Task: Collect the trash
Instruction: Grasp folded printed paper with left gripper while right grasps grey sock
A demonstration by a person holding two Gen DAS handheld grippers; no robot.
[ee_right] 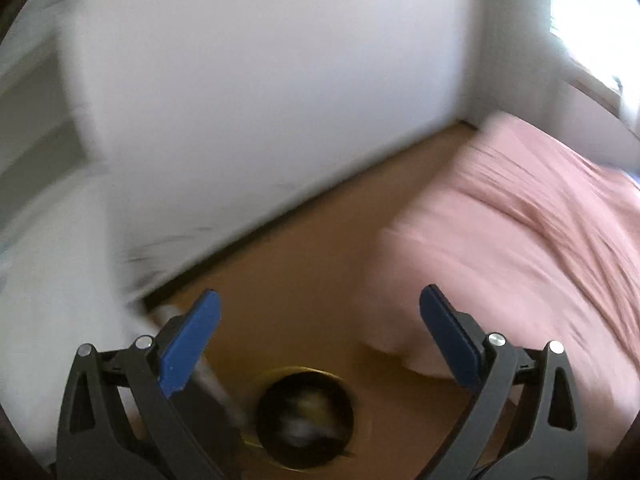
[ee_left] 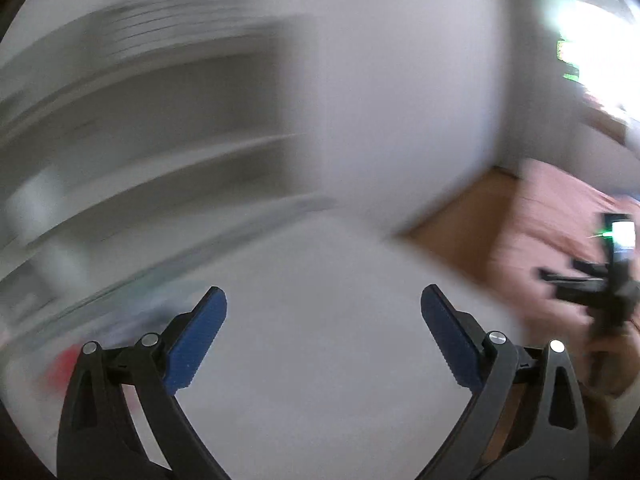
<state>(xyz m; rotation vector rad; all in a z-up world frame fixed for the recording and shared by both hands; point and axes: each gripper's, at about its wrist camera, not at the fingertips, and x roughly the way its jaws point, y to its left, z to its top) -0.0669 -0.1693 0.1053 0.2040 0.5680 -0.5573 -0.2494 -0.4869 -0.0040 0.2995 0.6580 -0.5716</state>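
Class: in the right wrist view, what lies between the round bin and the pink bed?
Only bare brown floor separates bin from bed, seen in the right wrist view.

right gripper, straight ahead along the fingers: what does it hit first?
Probably the wooden floor, just short of the white wall. The right gripper is open and empty. The bin sits below that line, the pink bedspread to its right. Blur makes depth uncertain.

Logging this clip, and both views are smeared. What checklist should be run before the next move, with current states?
1. Left gripper open, nothing between fingers: ok.
2. Right gripper open, nothing held: ok.
3. Bin in sight on floor: ok.
4. Bin's contents: cannot tell, blurred.
5. Trash to pick located: not ok; only a red smear beside the left fingers.
6. Views steady: not ok.
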